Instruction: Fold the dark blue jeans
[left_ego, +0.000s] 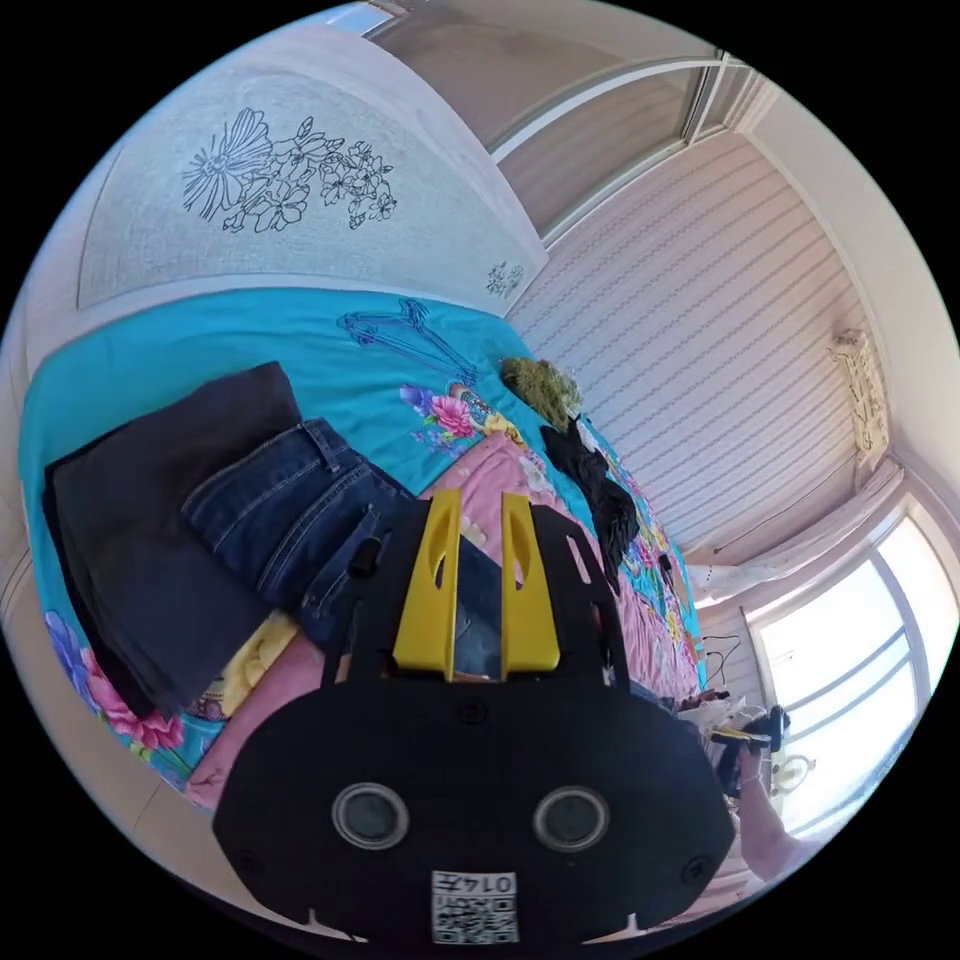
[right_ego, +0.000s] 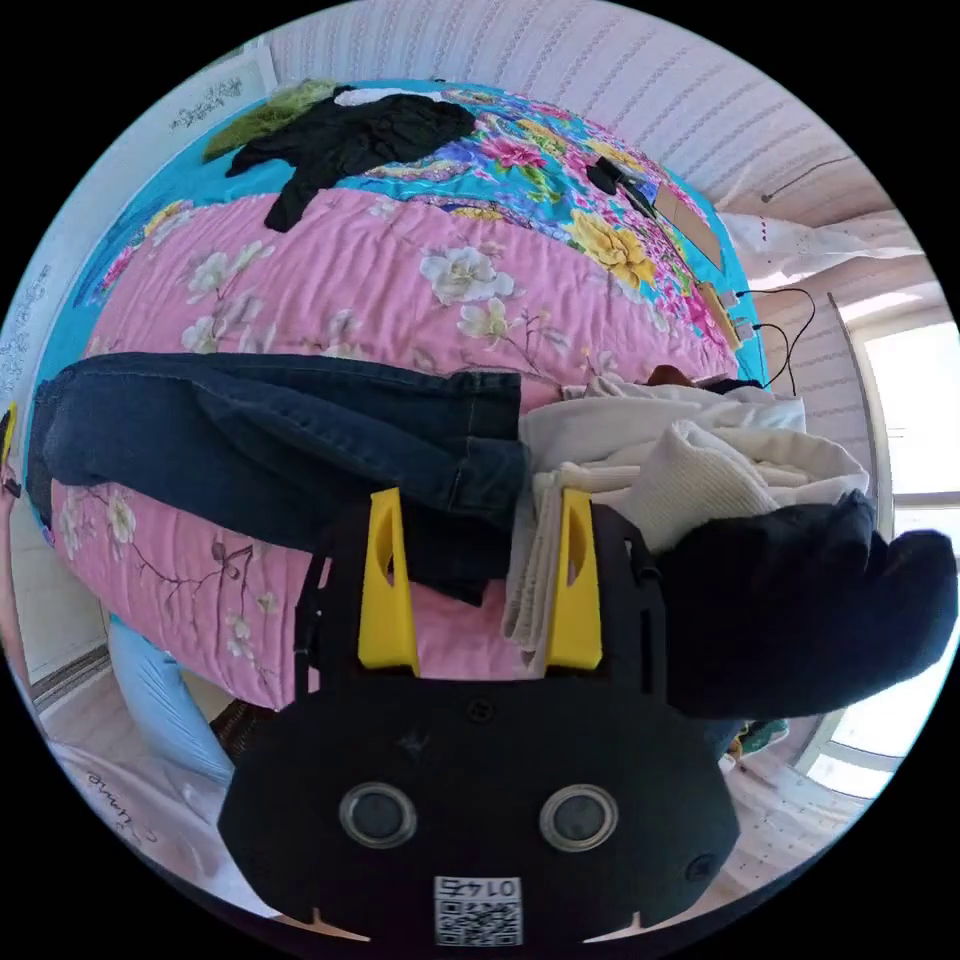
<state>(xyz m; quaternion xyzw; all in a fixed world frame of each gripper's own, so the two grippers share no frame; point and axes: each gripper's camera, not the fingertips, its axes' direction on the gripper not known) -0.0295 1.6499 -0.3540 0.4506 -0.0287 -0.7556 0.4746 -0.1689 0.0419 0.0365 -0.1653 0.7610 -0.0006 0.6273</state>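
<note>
The dark blue jeans (left_ego: 290, 520) lie on a pink flowered quilt (right_ego: 400, 280) on the bed. In the left gripper view their waistband faces the headboard and the denim runs under my left gripper (left_ego: 480, 500). Its yellow jaws stand close together with a strip of denim pinched in the narrow gap. In the right gripper view the legs (right_ego: 280, 420) stretch across the quilt and the hems end just beyond my right gripper (right_ego: 480, 495). That gripper is open, with the hem edge lying between its spread jaws.
A folded dark garment (left_ego: 150, 540) lies beside the jeans' waist. Black clothes (right_ego: 360, 135) and a green item (right_ego: 270, 110) sit farther up the bed. A white pile (right_ego: 690, 450) with a navy garment (right_ego: 800, 600) lies right of the hems. Hangers (left_ego: 400, 335) rest near the headboard (left_ego: 280, 180).
</note>
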